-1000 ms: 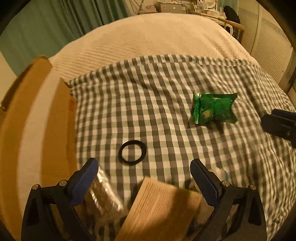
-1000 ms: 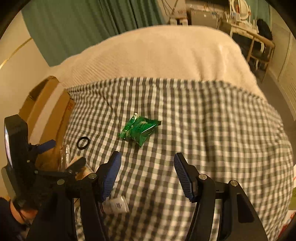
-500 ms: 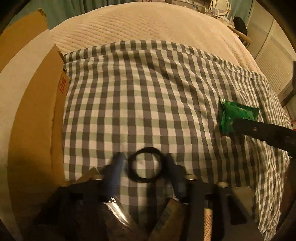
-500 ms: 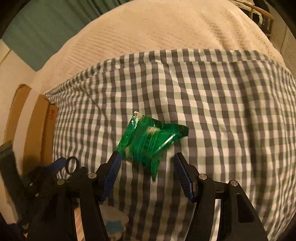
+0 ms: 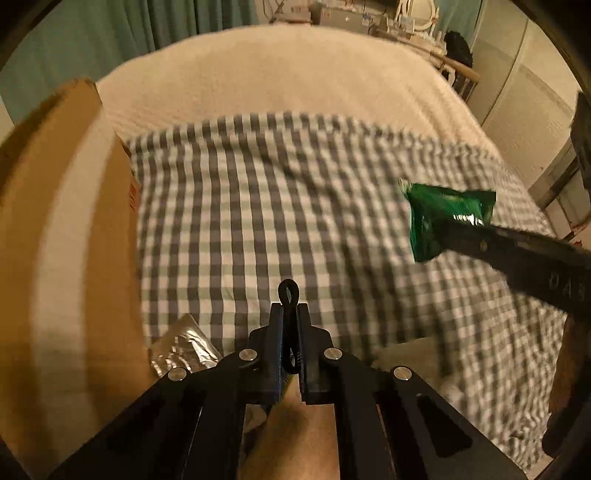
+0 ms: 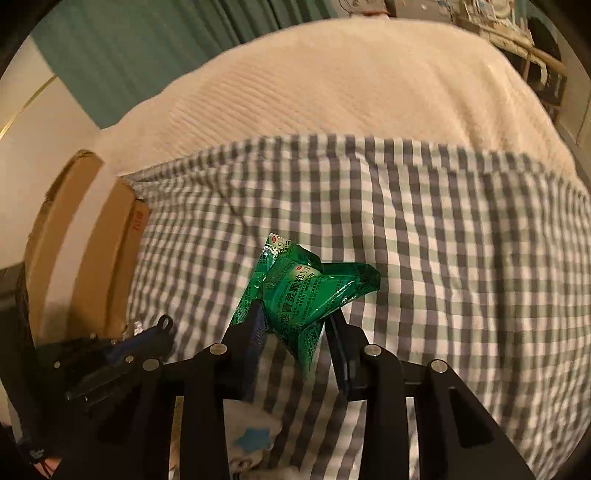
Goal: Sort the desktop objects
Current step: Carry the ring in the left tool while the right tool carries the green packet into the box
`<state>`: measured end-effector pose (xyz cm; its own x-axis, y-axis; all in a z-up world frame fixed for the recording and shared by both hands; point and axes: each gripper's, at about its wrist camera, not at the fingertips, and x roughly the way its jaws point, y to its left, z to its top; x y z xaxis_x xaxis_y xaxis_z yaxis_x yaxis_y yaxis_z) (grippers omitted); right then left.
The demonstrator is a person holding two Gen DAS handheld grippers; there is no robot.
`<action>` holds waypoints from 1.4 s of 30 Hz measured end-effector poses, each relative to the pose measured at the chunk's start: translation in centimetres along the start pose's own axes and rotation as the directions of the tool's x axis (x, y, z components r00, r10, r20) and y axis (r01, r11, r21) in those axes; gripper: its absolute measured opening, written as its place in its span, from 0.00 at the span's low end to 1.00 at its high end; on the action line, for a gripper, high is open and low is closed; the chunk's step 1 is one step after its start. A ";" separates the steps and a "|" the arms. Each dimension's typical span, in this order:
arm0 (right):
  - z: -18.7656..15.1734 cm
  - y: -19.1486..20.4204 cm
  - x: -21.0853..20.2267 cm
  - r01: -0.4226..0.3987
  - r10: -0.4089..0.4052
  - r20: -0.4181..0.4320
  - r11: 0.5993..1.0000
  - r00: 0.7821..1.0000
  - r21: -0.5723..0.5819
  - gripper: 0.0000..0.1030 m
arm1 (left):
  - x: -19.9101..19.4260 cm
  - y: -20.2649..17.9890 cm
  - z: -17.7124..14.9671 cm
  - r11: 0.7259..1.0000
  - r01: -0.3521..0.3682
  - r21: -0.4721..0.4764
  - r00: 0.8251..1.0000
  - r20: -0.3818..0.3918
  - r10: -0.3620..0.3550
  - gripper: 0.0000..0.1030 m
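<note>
Bed w/ grey-white checked cloth (image 5: 258, 206) over a cream ribbed blanket (image 5: 280, 81) is the work surface; both views motion-blurred, esp. the left wrist cam.

Near, left wrist view: left gripper (image 5: 290, 317) jaws closed on a black rubber ring (image 5: 289, 295), squashed flat, one loop poking out past the tips. Rest of the ring is hidden between the pads. Under the gripper a tan flat thing (image 5: 295, 435), cut off by the frame and covered by the arms, can't ID. Crinkled silver foil pack (image 5: 181, 350) just left of the jaws, partly hidden, lying by the cardboard box (image 5: 62, 240). Box is beside the cloth's left edge, heavily blurred, red print on its side unreadable.

Near, right wrist view: right gripper (image 6: 295, 325) jaws closing w/ a green packet (image 6: 310, 291) between them, pads pressing its crumpled lower part, packet lifted off the cloth. Print on it only partly legible. Below the gripper a white item w/ blue mark (image 6: 251, 435), mostly hidden by the arms, can't tell what. Left gripper also visible at the lower left there, ring loop at its tip.

Far: teal curtain (image 6: 147, 48) behind the bed, cluttered furniture (image 5: 388, 22) at the top right, too small and blurred to make out.
</note>
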<state>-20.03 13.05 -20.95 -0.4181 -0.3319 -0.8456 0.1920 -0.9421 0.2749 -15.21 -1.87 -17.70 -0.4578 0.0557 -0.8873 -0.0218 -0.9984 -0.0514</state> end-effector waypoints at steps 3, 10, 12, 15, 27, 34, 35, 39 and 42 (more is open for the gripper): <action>-0.2 0.7 -2.4 0.000 0.000 0.020 1.000 1.000 -0.010 0.32 | -3.1 0.5 0.7 1.000 0.011 -0.020 0.999 0.050 -0.010 0.06; -0.9 3.9 -12.1 0.026 -0.018 0.108 0.997 0.994 -0.077 0.32 | -12.5 2.0 2.7 0.999 -0.008 -0.042 0.982 0.190 0.015 0.06; -0.9 5.4 -14.7 0.032 -0.018 0.136 0.994 0.990 -0.102 0.31 | -16.3 2.9 3.4 0.999 -0.022 -0.049 0.974 0.222 0.032 0.06; -0.8 8.5 -19.5 0.045 -0.015 0.204 0.989 0.979 -0.144 0.31 | -21.0 4.6 4.1 0.997 -0.028 -0.077 0.962 0.268 0.047 0.06; 1.4 22.5 -26.4 -0.018 0.091 0.322 0.975 0.942 -0.221 0.31 | -26.1 11.5 2.3 0.964 -0.100 -0.246 0.939 0.298 0.173 0.06; 0.3 27.2 -18.2 -0.049 0.103 0.184 0.959 0.977 -0.278 0.31 | -21.2 16.6 0.1 0.951 -0.177 -0.252 0.951 0.203 0.231 0.06; 0.3 27.6 -17.4 -0.050 0.103 0.173 0.956 0.980 -0.287 0.31 | -20.8 17.1 -0.1 0.949 -0.187 -0.252 0.952 0.193 0.239 0.06; 1.1 29.0 -13.5 -0.069 0.110 0.127 0.954 0.986 -0.292 0.31 | -18.2 19.5 -0.8 0.944 -0.190 -0.269 0.962 0.142 0.233 0.06; 1.1 29.1 -10.9 -0.072 0.105 0.098 0.953 0.990 -0.296 0.32 | -16.9 20.1 -1.1 0.946 -0.208 -0.250 0.960 0.134 0.247 0.06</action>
<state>-10.88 -10.76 -3.22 -0.4807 -0.4322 -0.7629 0.4755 -0.8595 0.1874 -6.98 -22.91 -4.25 -0.5638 -0.1935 -0.8029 0.2971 -0.9546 0.0213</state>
